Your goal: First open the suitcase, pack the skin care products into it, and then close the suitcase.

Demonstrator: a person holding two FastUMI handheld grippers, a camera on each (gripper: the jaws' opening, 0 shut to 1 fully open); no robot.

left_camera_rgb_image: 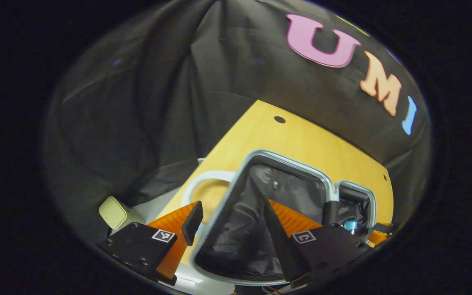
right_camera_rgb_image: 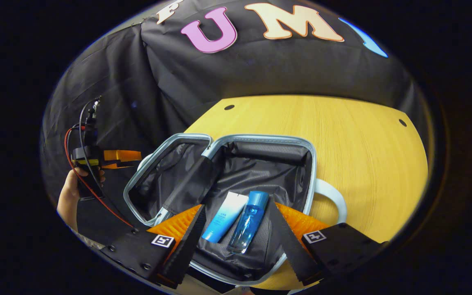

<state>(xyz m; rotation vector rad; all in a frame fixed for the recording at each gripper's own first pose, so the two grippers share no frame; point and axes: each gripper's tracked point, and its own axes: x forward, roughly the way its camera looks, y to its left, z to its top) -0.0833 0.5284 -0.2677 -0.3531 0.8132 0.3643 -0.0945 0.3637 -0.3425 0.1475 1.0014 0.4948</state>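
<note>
- Both jaws stand apart and grip nothing: the left gripper (left_camera_rgb_image: 229, 221) hangs over the raised lid half, the right gripper (right_camera_rgb_image: 236, 223) over the base half.
- Suitcase (right_camera_rgb_image: 260, 164): open, resting on the wooden table (right_camera_rgb_image: 362, 135) toward its near edge. Silver-grey rim, black fabric lining.
- Lid half (left_camera_rgb_image: 260, 196): tilted up, in the left gripper view between that gripper's fingers; whether a finger touches it cannot be told.
- Blue-and-white tube (right_camera_rgb_image: 224, 216): lies in the base half, cap end toward the rear wall.
- Blue bottle (right_camera_rgb_image: 249, 221): lies just beside the tube, on its right, roughly parallel to it.
- White handle (right_camera_rgb_image: 334, 198): projects from the suitcase's right side in the right gripper view, over the tabletop.
- Pale square object (left_camera_rgb_image: 115, 212): at the left edge of the table in the left gripper view; what it is cannot be told.
- Person's hand (right_camera_rgb_image: 72, 192): holds the left gripper in the right gripper view, left of the suitcase.
</note>
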